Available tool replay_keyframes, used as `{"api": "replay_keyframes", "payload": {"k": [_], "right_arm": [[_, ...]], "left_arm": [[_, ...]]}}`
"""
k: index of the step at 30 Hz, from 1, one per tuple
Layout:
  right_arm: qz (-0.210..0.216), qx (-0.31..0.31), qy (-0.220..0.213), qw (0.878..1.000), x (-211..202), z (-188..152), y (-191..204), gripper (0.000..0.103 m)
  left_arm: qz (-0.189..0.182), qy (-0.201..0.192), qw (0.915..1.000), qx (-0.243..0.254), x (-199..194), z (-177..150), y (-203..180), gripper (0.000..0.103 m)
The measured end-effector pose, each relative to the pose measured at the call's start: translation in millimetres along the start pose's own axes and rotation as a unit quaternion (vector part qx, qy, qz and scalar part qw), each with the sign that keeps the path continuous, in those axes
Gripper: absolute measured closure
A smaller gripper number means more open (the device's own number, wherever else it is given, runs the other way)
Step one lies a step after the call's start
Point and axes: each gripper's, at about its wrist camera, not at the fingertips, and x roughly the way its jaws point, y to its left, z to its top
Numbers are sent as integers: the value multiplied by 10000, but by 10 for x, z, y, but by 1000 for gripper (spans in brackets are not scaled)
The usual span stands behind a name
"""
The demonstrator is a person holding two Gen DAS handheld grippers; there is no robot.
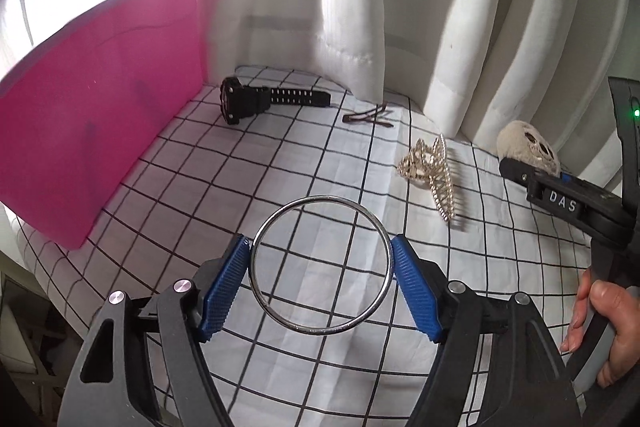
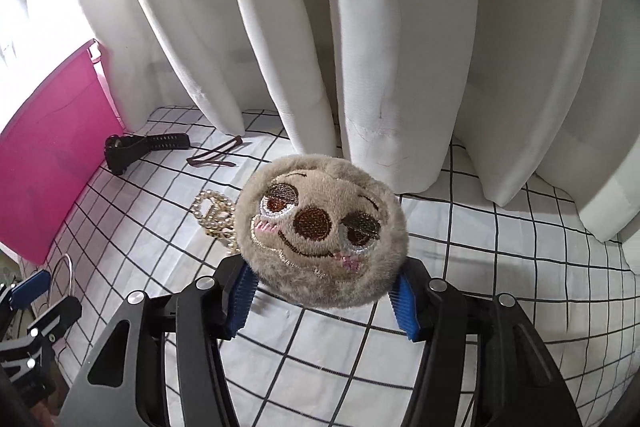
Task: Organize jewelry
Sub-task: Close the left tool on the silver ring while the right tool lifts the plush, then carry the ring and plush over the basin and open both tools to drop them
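Note:
My left gripper (image 1: 321,254) is shut on a silver bangle (image 1: 256,287), held by its two sides above the checked cloth (image 1: 200,179). My right gripper (image 2: 322,277) is shut on a round grey plush sloth face charm (image 2: 320,227), held above the cloth; it also shows in the left wrist view (image 1: 516,139). A pearl hair claw (image 1: 434,171) lies on the cloth. A black watch (image 1: 256,99) lies near the pink box (image 1: 92,107). A brown hair clip (image 1: 366,117) lies beside the watch.
White curtains (image 2: 360,27) hang along the back edge of the cloth. The pink box stands at the left, also in the right wrist view (image 2: 52,147). The left gripper with the bangle shows at the right wrist view's left edge (image 2: 36,287).

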Motion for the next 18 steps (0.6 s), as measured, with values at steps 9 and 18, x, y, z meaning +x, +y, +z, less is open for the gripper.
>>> {"api": "replay_keyframes", "payload": {"k": [9, 18], "right_arm": [[274, -149, -434, 9986, -607, 244, 552, 48], [820, -514, -1044, 9898, -983, 768, 1537, 48]], "left_arm": [[-110, -681, 9976, -34, -686, 549, 429, 33], [57, -1279, 9914, -268, -1210, 1107, 1281, 33]]}}
